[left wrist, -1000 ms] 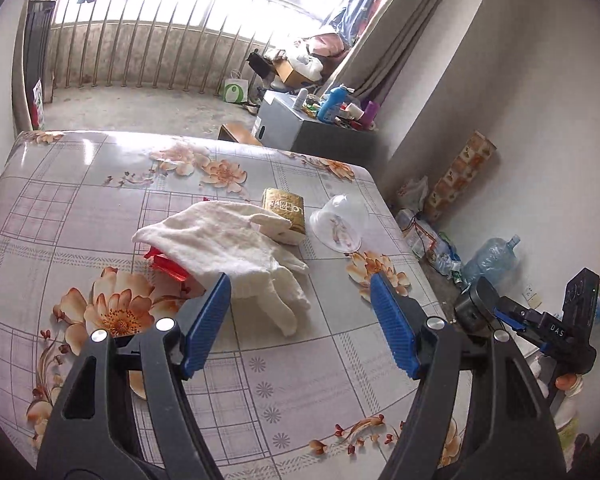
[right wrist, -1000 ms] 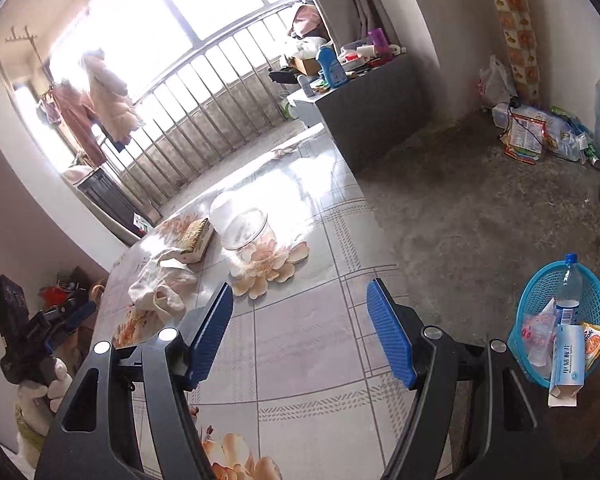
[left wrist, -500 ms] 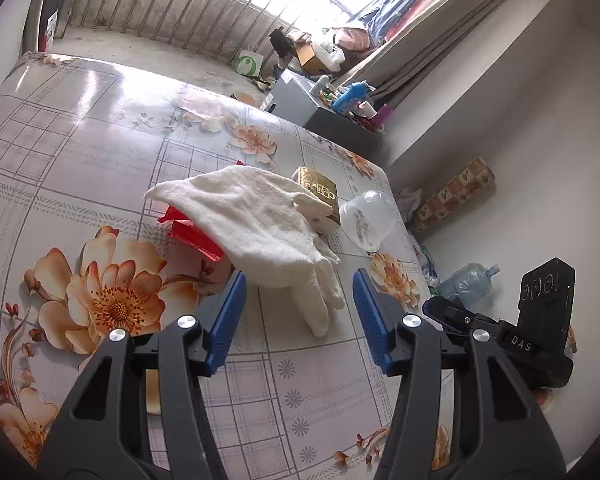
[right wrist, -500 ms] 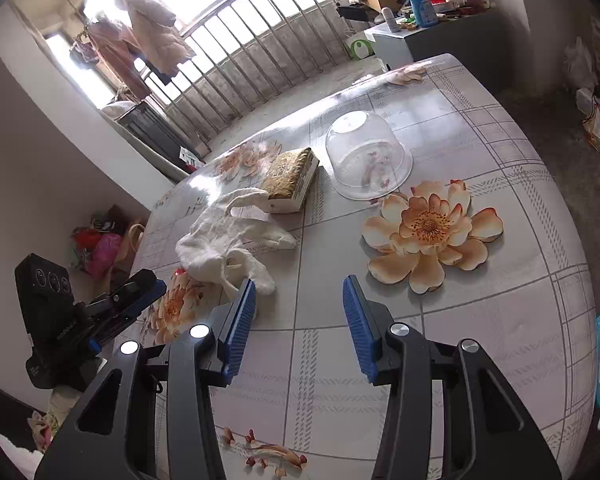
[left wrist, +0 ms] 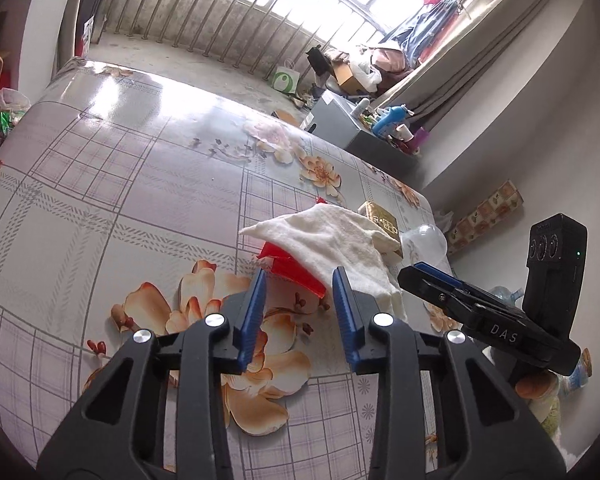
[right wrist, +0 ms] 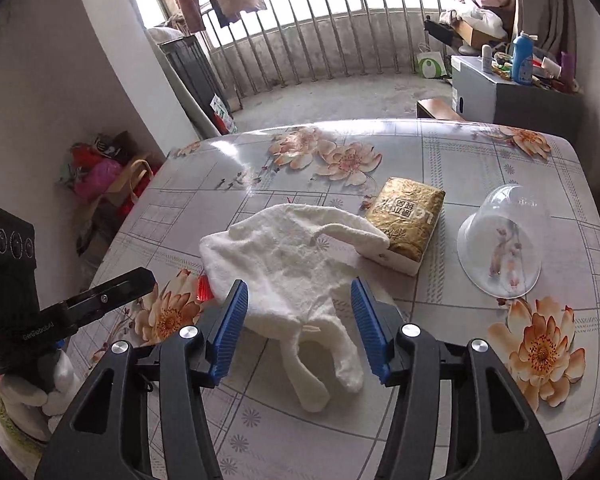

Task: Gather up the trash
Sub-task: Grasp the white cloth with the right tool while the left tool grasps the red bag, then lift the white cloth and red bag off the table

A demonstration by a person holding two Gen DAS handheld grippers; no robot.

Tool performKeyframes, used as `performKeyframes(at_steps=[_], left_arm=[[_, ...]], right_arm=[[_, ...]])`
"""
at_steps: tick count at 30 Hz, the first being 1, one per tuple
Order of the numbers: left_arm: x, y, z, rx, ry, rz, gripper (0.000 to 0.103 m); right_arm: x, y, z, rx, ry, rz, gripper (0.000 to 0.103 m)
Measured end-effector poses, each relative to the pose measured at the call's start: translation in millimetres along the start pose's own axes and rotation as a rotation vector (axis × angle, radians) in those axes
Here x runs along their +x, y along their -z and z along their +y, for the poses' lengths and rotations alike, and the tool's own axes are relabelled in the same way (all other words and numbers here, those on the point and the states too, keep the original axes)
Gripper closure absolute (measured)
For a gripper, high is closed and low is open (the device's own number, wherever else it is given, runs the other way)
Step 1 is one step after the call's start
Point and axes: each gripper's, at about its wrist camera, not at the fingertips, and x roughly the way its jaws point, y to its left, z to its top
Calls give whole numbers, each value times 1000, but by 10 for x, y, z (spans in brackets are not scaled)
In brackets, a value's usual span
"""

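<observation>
the white glove [right wrist: 296,264] covers most of the red wrapper [left wrist: 290,266]; only its edge shows.

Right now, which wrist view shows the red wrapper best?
The left wrist view: the red wrapper lies just ahead of the closing left gripper, half under the white cloth. The right wrist view shows only a red sliver at the cloth's edge.

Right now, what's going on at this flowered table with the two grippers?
A person is clearing trash from the table with a gripper in each hand. The left gripper points at a red wrapper peeking out from under a white glove, jaws closing but holding nothing yet. The right gripper hangs over the glove's fingers, jaws opening, also empty. A gold tissue pack and a clear plastic dome sit untouched.
</observation>
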Motion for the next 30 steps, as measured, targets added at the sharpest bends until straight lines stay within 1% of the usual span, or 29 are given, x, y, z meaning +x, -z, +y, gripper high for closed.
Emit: performKeyframes(at_steps=[3,5,10,11,12,13,15,18,21,25,30], left_arm=[[-17,-12,67,-18,-12,-2,76],[-23,-9,105,-28,-14,-2,77],[-36,15,158,-35,-15,3,77],[-39,20,171,-37,-16,5,77],[-37,27,184,-40,-16,8,77],[-40,29,197,-43,-16,9,77],[-59,30,220,-44,-19,9,77],[-110,53,249,-47,-20,8,77],[-188,93,281,-49,-17,11,77],[-252,182,288,-40,-19,29,77],[-232,409,221,-17,-7,97,77]], right_arm=[[211,-161,81,-29,10,5,50],[357,-248,108,-36,27,21,50],[665,-296,92,-25,29,101,50],[696,-279,99,-27,24,116,52],[735,-264,119,-32,10,138,59],[756,-236,142,-39,-1,154,60],[724,-179,201,-72,-1,153,63],[648,-80,260,-81,-24,170,68],[544,38,318,-95,-34,182,70],[298,328,372,-90,-60,201,71],[-83,741,327,-34,-71,210,73]])
